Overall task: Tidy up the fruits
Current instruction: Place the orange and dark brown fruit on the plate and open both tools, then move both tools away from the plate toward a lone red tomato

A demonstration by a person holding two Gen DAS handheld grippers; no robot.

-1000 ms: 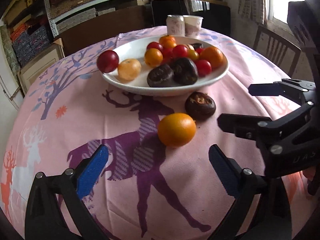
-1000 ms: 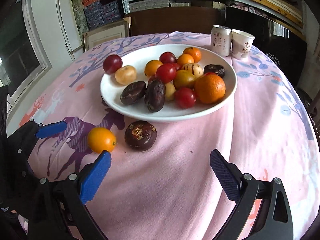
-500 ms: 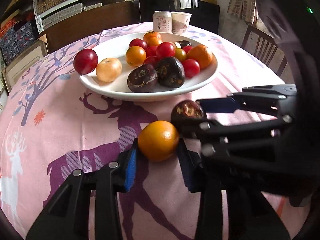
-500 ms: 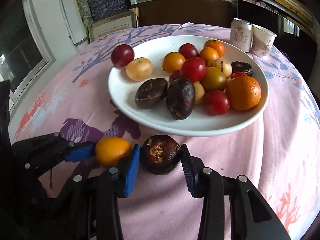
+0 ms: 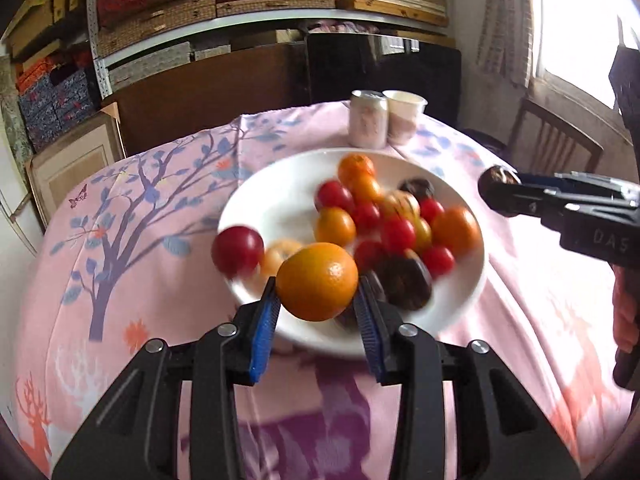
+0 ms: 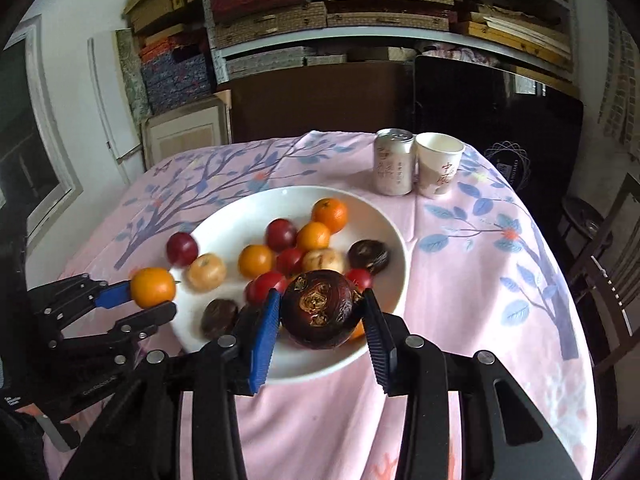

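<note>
Above the white plate (image 6: 396, 240), left gripper (image 5: 316, 308) fingers pinch an orange (image 5: 317, 281), right gripper (image 6: 318, 320) fingers pinch a dark mangosteen (image 6: 318, 308); lower each into bare spots before letting go.

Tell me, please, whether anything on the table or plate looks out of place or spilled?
Only one red fruit sits oddly, perched on the white plate rim instead of inside it. Nothing is spilled; the can and paper cup stand upright.
</note>
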